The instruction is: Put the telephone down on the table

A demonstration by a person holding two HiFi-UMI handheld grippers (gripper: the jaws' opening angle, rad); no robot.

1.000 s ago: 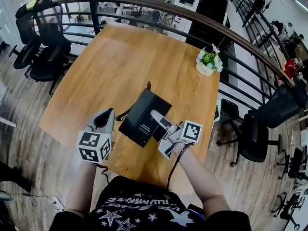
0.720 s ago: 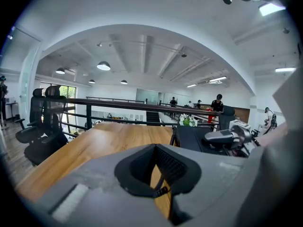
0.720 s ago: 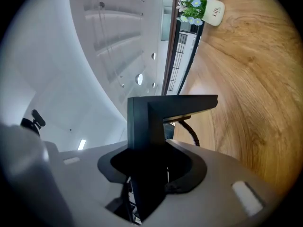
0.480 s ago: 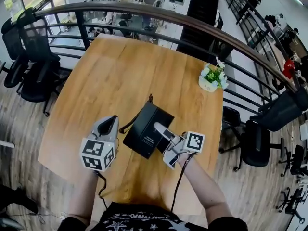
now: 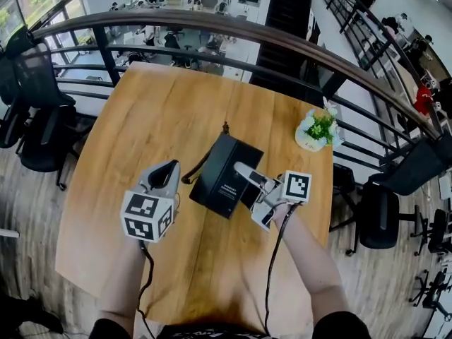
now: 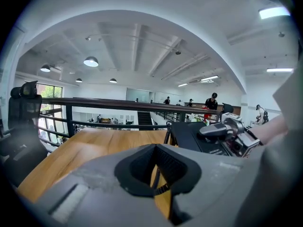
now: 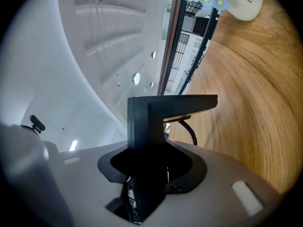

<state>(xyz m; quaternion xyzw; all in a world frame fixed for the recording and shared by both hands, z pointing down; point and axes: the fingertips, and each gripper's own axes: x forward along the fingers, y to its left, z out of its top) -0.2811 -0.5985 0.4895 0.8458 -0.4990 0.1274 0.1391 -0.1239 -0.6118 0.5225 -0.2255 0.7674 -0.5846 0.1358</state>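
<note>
A black boxy telephone (image 5: 224, 176) hangs tilted just above the wooden table (image 5: 162, 111), and my right gripper (image 5: 248, 191) is shut on its right edge. In the right gripper view the telephone (image 7: 151, 112) fills the gap between the jaws of the right gripper (image 7: 151, 169), with its coiled cord (image 7: 189, 131) hanging below. My left gripper (image 5: 166, 174) hovers to the left of the telephone, jaws together, holding nothing. Its own view shows the left gripper (image 6: 158, 174), with the telephone (image 6: 194, 136) and right gripper (image 6: 227, 129) ahead to the right. A dark cord (image 5: 194, 171) trails from the telephone's left side.
A small white pot of flowers (image 5: 318, 131) stands near the table's far right edge and also shows as the pot (image 7: 246, 4) in the right gripper view. A dark curved railing (image 5: 282, 41) runs behind the table. Black office chairs (image 5: 35, 111) stand left and right.
The head view has tilted. The telephone stays clamped in the right gripper and now sits closer to the flower pot. The left gripper keeps its place beside it.
</note>
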